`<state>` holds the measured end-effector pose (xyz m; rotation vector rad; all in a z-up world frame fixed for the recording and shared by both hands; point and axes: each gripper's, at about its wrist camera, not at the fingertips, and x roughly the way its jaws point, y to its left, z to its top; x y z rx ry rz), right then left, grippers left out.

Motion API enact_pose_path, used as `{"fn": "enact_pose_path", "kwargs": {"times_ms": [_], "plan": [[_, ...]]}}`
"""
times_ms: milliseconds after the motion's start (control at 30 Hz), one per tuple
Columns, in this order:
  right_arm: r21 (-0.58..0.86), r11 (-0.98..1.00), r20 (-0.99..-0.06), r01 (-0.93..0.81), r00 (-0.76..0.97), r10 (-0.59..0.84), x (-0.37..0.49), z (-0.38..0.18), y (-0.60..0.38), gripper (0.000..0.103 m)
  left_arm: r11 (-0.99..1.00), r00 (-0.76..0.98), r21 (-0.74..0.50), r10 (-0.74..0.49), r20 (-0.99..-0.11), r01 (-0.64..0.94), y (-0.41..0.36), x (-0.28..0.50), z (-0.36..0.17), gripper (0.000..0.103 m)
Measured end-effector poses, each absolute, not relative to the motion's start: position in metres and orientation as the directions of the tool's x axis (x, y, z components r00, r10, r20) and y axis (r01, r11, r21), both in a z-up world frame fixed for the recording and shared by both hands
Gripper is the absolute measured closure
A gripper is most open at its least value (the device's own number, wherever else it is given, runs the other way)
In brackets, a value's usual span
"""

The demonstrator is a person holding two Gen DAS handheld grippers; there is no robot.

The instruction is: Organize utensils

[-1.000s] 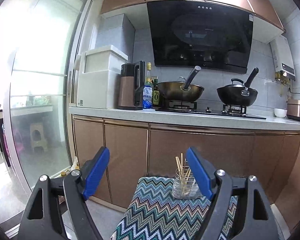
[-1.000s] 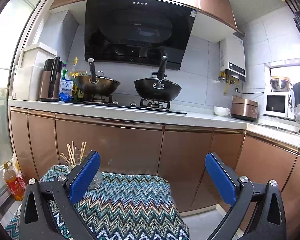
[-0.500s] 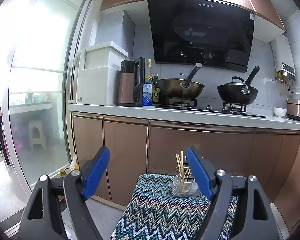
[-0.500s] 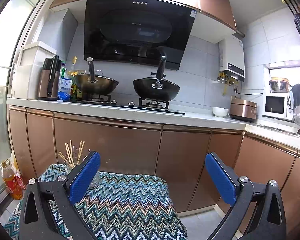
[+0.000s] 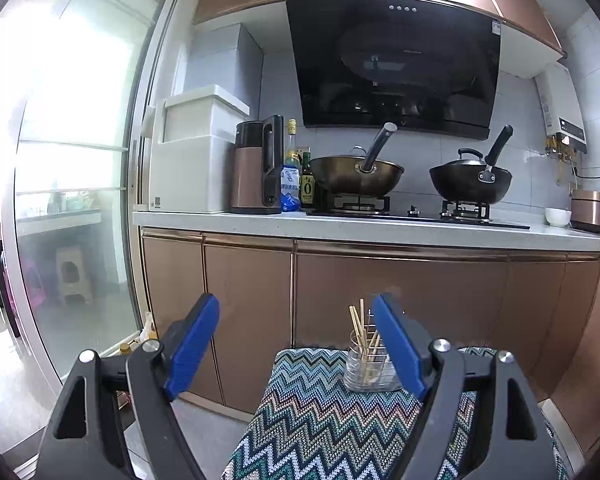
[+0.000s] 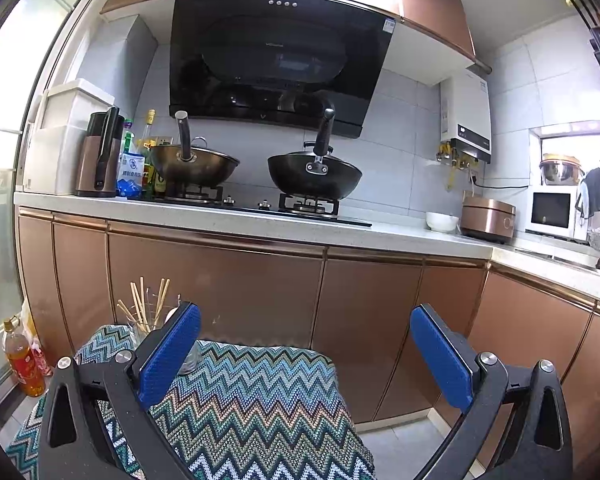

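Both tongs stand released, their blue pads spread wide with nothing between them. Left tongs (image 5: 296,344) point toward the kitchen cabinets, with the zigzag-patterned cloth (image 5: 320,420) spread below and ahead. On that cloth stands a clear glass jar (image 5: 366,372) holding a bundle of wooden chopsticks (image 5: 360,332), their tips fanning upward — some upright, some tilted. In the left view the jar sits just inside the right-hand pad (image 5: 396,348), which hides part of its right side; whether pad and jar touch cannot be told. The left-hand pad is well apart from it.

Right tongs (image 6: 304,352) are likewise wide apart over the same cloth (image 6: 252,400). From this view the jar (image 6: 140,330) lies at the far left corner of the cloth, behind and partly hidden by the left-hand pad (image 6: 168,356), outside the gap between the pads. The chopsticks (image 6: 140,300) rise above that pad — clearly visible against the brown cabinet doors (image 6: 220,280).

Behind, on the white counter (image 6: 220,216), two woks (image 6: 314,176) sit on the stove, with bottles and a kettle (image 6: 100,156) to the left. An orange bottle (image 6: 22,360) stands on the floor near the cloth's left edge.
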<state>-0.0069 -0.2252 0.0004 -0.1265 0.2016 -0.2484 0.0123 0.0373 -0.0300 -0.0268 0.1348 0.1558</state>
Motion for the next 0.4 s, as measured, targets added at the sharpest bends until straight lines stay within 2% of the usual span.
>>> {"fn": "enact_pose_path", "kwargs": {"times_ms": [400], "plan": [[-0.150,0.962,-0.178,0.229,0.951,-0.254,-0.0076,0.0002,-0.2230,0.000,0.986,0.978,-0.006,0.165,-0.130,-0.167,0.0362,0.0120,-0.0313,0.025]]}}
